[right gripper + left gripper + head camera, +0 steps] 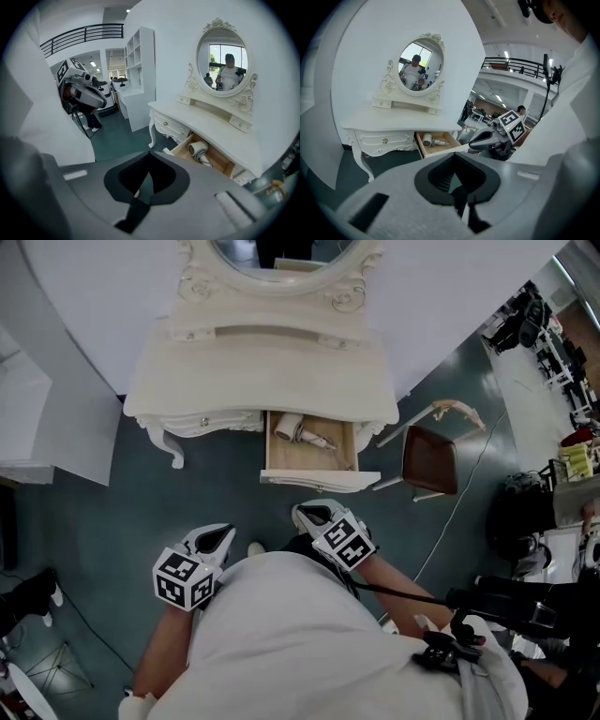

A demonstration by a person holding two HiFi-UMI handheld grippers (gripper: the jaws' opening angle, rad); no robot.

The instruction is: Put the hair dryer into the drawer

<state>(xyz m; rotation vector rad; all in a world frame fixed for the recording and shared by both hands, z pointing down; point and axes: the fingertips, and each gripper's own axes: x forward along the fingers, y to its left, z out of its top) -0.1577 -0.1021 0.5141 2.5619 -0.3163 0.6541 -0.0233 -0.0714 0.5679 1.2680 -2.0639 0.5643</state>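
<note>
The hair dryer (302,432) lies inside the open drawer (319,480) of the table (262,371), just ahead of the right tool (309,515) and further ahead of the left tool (217,538). Both tools are empty, jaws together. If the drawer is to be pushed in, an off-centre shove could skew and jam it, or the closed tips could slip off its smooth front.

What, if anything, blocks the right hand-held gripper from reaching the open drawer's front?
Probably yes, reachable: only open floor lies between the right hand-held gripper and the drawer front; the chair stands aside.
</note>
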